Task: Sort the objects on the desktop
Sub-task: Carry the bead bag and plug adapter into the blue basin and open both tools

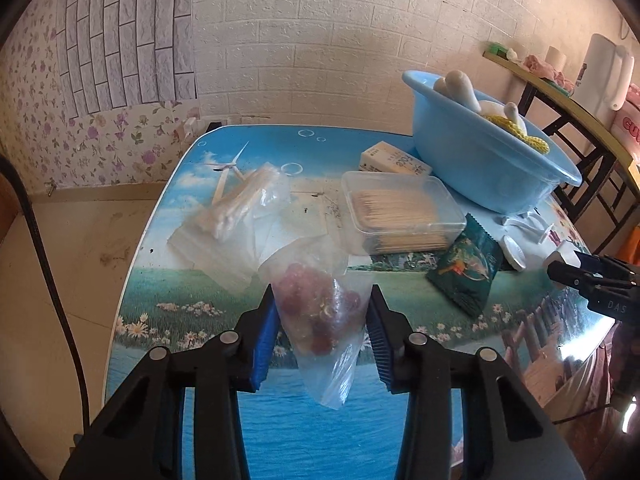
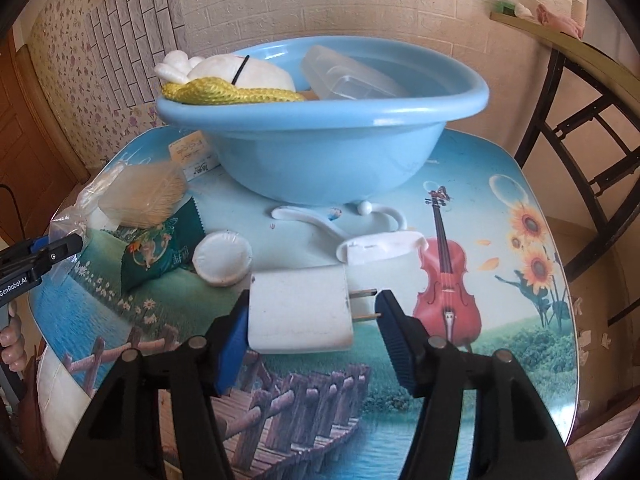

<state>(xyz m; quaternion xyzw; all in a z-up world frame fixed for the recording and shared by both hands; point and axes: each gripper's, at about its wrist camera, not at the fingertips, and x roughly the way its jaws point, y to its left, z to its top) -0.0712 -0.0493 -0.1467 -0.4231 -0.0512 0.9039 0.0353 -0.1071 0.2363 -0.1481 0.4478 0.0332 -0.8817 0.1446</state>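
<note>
Near the table's (image 1: 192,184) front edge, the left gripper (image 1: 322,322) straddled a clear bag (image 1: 320,320) of reddish pieces. Its jaws stood apart, one blue pad on each side of the bag; whether either pad touched the film could not be told. The bag lay flat, its tapered end toward the camera, so the jaws lined up across its narrower part, probably to pinch loose plastic without crushing the contents.

At the table's right side, the right gripper (image 2: 310,312) bracketed a white charger (image 2: 298,312). The left pad sat against or just beside the body, while the right pad stood at the prong tips. The jaws were spread and not yet clamped. The charger lay flat with its prongs pointing right, so closing would probably bear on the prongs.

Toward the far edge stood the blue basin (image 2: 320,160), already holding a plush toy (image 2: 240,72) and a clear box (image 2: 344,76); it appeared to serve as the collection point. A toothpick box (image 1: 400,212), green packet (image 1: 466,268) and white disc (image 2: 222,258) lay unsorted on the table near the basin.
</note>
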